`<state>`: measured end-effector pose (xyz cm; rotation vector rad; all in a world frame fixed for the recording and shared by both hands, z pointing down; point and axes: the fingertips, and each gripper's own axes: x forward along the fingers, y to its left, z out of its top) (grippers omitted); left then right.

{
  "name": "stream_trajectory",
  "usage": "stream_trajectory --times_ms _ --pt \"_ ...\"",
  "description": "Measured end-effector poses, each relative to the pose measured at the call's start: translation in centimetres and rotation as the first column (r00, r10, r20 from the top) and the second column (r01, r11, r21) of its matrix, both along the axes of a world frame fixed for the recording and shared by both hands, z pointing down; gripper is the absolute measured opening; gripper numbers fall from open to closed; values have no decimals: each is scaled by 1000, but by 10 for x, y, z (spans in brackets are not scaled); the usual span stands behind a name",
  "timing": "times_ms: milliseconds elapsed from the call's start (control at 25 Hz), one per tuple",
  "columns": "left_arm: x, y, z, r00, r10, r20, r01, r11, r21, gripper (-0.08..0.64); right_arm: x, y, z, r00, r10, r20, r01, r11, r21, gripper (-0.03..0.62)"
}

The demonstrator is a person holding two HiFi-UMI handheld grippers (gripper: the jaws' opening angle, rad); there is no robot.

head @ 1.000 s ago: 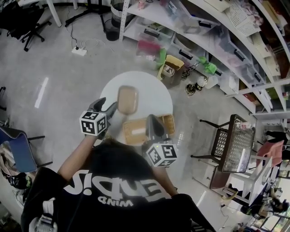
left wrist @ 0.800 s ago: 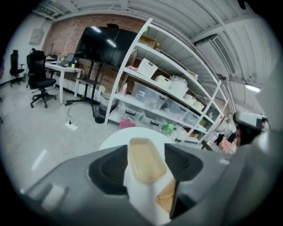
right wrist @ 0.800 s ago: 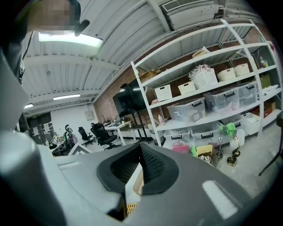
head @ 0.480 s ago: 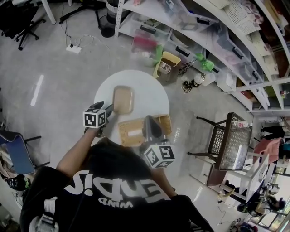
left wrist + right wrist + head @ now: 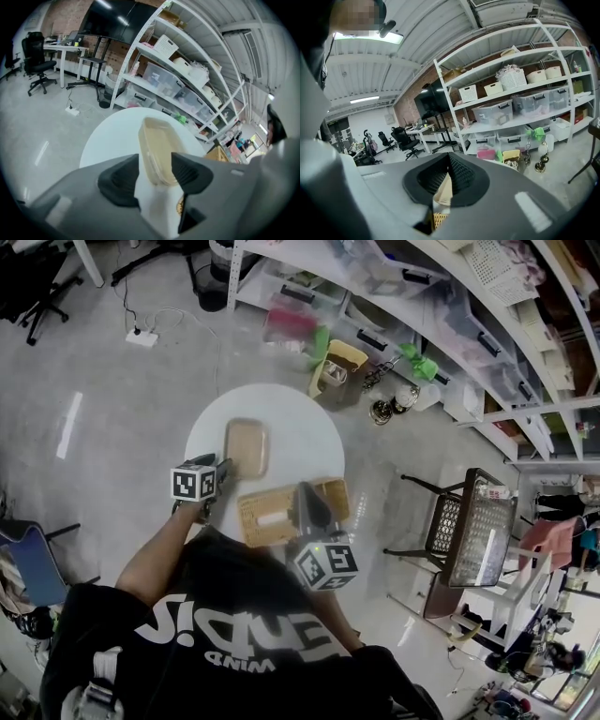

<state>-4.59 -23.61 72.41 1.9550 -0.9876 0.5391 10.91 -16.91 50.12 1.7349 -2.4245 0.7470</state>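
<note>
Item: tray (image 5: 247,447) | lay on table (image 5: 305,437), beside basket (image 5: 251,523) | left claw (image 5: 222,471) closed on its near end | right claw (image 5: 310,500) nearly shut, empty, over basket | step, I judged: setting down | next: open left, back off.

We look down on a round white table (image 5: 300,427) that stands on a grey floor (image 5: 112,381). Two things are on its top. A shallow beige tray (image 5: 247,448) is toward the left side, its long side running away from us. We cannot tell whether it rests flat on the top. A woven basket (image 5: 251,507) sits at the near edge, just beside the tray's near end, and a white piece (image 5: 272,517) lies inside it.
</note>
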Motion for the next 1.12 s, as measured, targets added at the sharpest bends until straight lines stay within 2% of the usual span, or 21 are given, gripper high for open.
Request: stream_trajectory --times_ms 440,720,1120 --pt "10 -8 17 997 32 -71 -37 997 -70 208 4 -11 10 1000 18 -3 -18 999 -29 0" --pt "16 -9 15 993 50 -103 -59 995 -79 159 4 -12 13 1000 28 -3 -28 999 -38 0" --pt "15 -8 9 996 74 -58 -77 996 -49 141 1 -9 13 1000 17 0 -17 999 -36 0"
